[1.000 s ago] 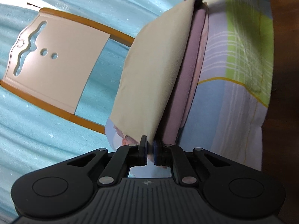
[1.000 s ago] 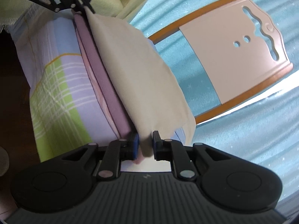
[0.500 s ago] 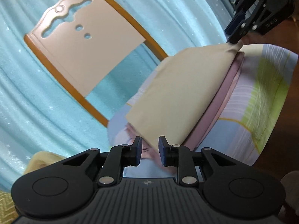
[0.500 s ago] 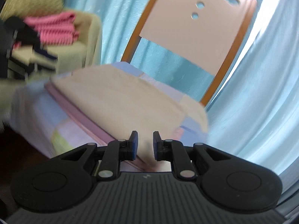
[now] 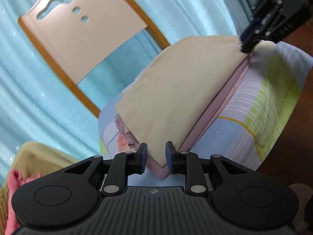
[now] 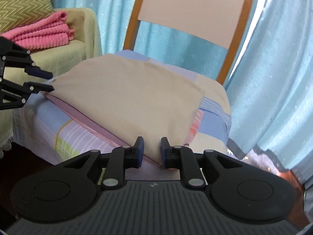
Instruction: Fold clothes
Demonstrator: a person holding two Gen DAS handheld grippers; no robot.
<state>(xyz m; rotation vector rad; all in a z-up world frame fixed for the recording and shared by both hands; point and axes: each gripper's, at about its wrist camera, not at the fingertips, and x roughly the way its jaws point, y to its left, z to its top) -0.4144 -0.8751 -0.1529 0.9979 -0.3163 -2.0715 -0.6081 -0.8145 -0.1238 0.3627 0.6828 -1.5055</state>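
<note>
A folded garment (image 5: 176, 98), beige on top with mauve layers under it, lies flat on the chair's patchwork seat cover (image 5: 264, 117). My left gripper (image 5: 156, 156) is at its near corner with its jaws opening; the corner sits between the pads, which stand clear of it. In the right wrist view that gripper (image 6: 49, 81) shows at the left with its fingers apart around the cloth edge. My right gripper (image 6: 152, 149) is shut on the other front corner of the garment (image 6: 127, 98). The left wrist view shows it (image 5: 244, 44) at the far corner.
The chair back (image 6: 195, 9), beige in an orange wooden frame, rises behind the seat cover (image 6: 58, 129). Blue curtains (image 6: 273, 78) hang behind and to the right. A yellow-green armchair (image 6: 82, 43) holds a folded pink blanket (image 6: 39, 33). Dark floor lies below the seat.
Both grippers rolled from sideways to level and the garment came down flat on the seat. The left jaws went from pinched on the corner to apart; the right jaws kept their gap.
</note>
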